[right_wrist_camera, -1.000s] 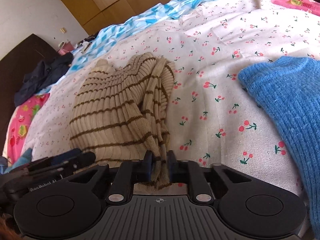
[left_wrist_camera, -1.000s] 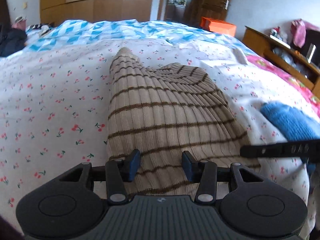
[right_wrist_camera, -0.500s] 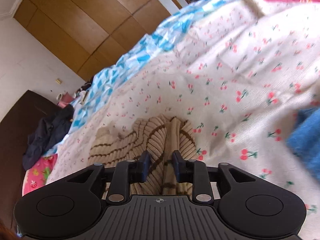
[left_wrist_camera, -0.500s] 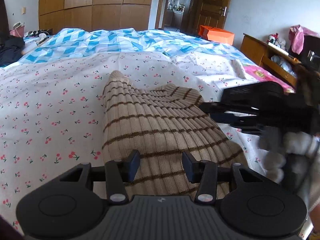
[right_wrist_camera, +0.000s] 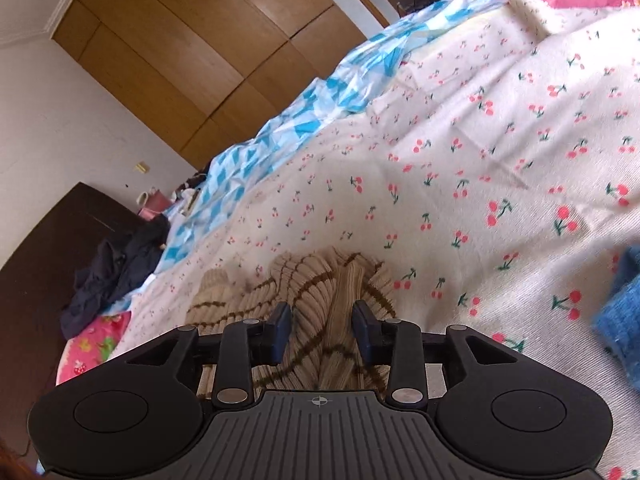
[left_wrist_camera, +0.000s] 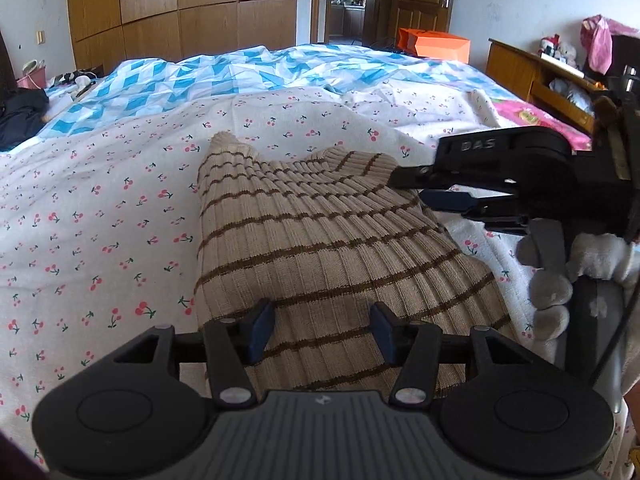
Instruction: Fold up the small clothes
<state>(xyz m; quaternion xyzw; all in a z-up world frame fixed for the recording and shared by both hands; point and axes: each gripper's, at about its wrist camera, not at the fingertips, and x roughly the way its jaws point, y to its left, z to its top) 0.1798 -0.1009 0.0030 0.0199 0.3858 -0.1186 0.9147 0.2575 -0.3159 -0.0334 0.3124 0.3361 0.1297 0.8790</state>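
One striped sweater [left_wrist_camera: 320, 248] on cherry-print sheet [left_wrist_camera: 100, 220], left gripper [left_wrist_camera: 322, 330] and right gripper [right_wrist_camera: 322, 330] both spread apart, one blue knit [right_wrist_camera: 620, 320]

"DAS" on right tool [left_wrist_camera: 448, 196].

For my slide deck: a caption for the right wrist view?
Open right gripper over bunched beige striped sweater on cherry-print bedsheet.

right gripper [right_wrist_camera: 322, 332] | fingers apart | over striped knit [right_wrist_camera: 320, 292]
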